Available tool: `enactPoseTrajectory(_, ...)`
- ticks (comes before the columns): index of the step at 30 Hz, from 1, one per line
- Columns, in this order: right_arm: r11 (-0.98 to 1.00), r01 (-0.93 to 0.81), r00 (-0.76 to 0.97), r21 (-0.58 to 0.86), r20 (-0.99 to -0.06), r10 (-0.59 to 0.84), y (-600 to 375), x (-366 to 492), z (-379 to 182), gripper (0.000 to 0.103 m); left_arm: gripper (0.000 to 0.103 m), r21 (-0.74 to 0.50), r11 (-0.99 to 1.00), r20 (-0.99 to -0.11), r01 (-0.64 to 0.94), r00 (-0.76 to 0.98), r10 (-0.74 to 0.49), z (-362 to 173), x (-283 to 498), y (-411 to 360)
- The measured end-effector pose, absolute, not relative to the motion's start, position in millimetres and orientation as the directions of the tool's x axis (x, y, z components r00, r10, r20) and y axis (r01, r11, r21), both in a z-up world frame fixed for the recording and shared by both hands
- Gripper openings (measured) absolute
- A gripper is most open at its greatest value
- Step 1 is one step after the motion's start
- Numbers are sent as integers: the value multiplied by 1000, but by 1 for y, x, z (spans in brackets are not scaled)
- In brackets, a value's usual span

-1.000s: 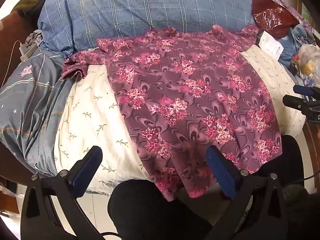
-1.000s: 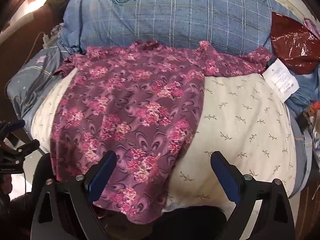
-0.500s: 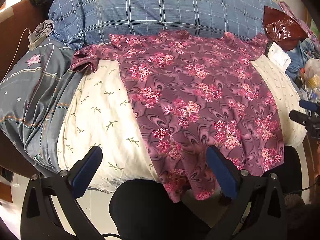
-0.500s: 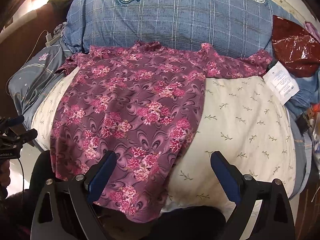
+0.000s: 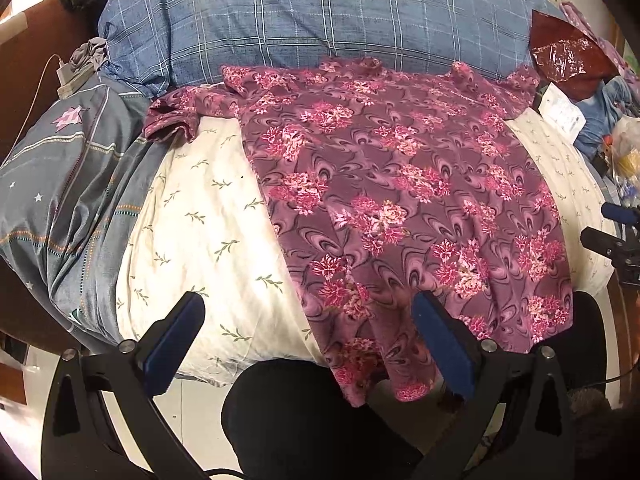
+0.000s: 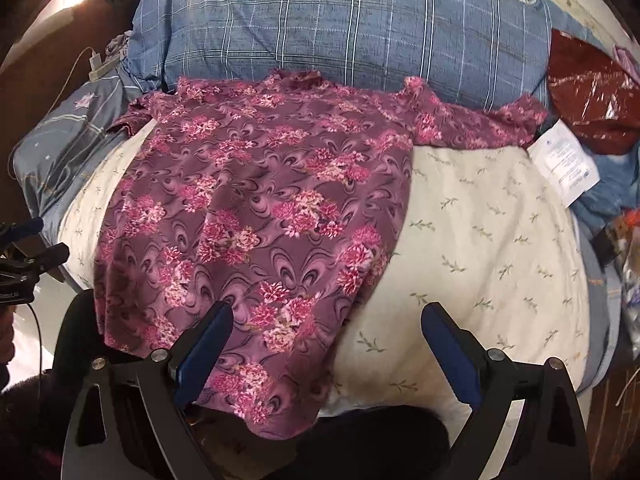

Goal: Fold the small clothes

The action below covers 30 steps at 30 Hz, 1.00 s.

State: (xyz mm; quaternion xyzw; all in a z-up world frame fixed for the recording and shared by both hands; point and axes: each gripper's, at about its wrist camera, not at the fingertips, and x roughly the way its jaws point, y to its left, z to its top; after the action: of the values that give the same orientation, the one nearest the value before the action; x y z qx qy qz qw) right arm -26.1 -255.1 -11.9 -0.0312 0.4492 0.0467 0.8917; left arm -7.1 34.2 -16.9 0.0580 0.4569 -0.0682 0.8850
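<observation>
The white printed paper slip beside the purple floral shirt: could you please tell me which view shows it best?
The right wrist view: the white printed paper slip lies large and whole there. In the left wrist view, it is smaller, near the edge.

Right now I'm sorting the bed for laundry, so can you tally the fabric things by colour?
Maroon floral: 1, the shirt
Blue plaid: 1, the pillow
Cream with sprigs: 1, the cushion
Grey with stars: 1, the quilt
Total: 4
</observation>
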Motion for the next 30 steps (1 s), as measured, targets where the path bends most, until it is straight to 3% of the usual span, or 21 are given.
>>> enactPoseTrajectory(14,992,-113,605,-56,-796,24,-247,-27,-8,96,103,85,972,-822,217,567,-55,-17,-7,22)
enactPoseTrajectory(30,999,-45,586,11,-810,35,-270,-25,-20,96,103,104,958,-829,267,556,-65,-22,-5,5)
